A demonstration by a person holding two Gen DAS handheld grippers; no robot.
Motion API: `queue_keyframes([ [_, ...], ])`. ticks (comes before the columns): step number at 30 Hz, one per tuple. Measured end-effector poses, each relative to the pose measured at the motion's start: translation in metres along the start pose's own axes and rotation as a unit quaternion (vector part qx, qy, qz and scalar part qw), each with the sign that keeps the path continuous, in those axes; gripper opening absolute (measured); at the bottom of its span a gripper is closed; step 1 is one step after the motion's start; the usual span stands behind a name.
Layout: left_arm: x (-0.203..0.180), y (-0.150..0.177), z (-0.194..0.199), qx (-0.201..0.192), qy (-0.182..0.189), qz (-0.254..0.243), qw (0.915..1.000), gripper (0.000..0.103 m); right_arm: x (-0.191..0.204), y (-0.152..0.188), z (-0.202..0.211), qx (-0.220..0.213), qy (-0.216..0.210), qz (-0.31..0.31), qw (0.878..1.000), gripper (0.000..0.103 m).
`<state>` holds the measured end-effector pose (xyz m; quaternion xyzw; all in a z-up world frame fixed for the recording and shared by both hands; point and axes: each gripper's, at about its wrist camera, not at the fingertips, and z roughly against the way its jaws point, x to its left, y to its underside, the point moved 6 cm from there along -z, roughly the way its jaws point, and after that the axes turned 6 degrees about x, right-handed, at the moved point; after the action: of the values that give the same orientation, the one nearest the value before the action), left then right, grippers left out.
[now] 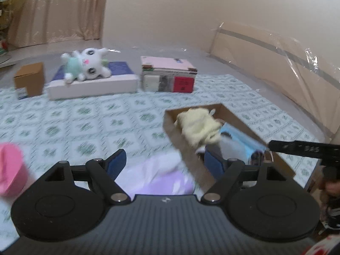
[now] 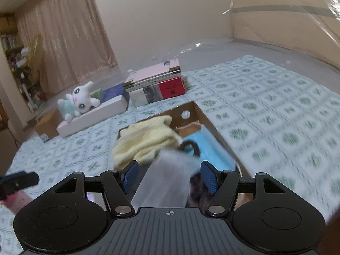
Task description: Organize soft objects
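A cardboard box (image 2: 209, 119) on the patterned mat already holds a yellow cloth (image 2: 146, 140) and a blue face mask (image 2: 209, 146). The right gripper (image 2: 170, 177), jaws wide apart, hangs over it around a loose white sheet (image 2: 170, 180). The left gripper (image 1: 164, 165), also wide open and empty, hovers above a lilac bag (image 1: 161, 180), a pink item (image 1: 10, 170) seemingly still unsorted.

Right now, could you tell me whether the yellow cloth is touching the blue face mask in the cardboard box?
Touching. The right wrist view shows the yellow cloth lying over the left edge of the blue face mask inside the cardboard box, with no gap between them.

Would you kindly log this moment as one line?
left gripper: open, empty | right gripper: open, white cloth between jaws | cardboard box: yellow cloth, blue mask
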<state>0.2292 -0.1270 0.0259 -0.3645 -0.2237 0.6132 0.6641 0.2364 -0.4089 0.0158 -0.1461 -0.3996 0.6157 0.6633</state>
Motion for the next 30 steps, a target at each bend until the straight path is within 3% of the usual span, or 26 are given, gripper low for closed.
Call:
queue_keyframes([
  [9, 0.013, 0.054, 0.067, -0.011, -0.009, 0.014, 0.9998, 0.078, 0.042, 0.064, 0.066, 0.011, 0.007, 0.047, 0.999, 0.082],
  [13, 0.016, 0.075, 0.085, 0.004, -0.035, 0.021, 0.9992, 0.078, 0.056, 0.085, 0.084, 0.013, 0.006, 0.06, 0.998, 0.084],
  [22, 0.029, 0.111, 0.115, 0.025, -0.048, 0.071, 0.996, 0.079, 0.083, 0.12, 0.102, 0.038, 0.007, 0.094, 0.995, 0.085],
  [26, 0.03, 0.123, 0.126, 0.031, -0.054, 0.071, 0.9955, 0.086, 0.088, 0.135, 0.104, 0.05, 0.012, 0.106, 0.993, 0.085],
  [30, 0.024, 0.135, 0.131, 0.032, -0.066, 0.057, 0.9957, 0.086, 0.091, 0.145, 0.107, 0.046, 0.015, 0.104, 0.993, 0.085],
])
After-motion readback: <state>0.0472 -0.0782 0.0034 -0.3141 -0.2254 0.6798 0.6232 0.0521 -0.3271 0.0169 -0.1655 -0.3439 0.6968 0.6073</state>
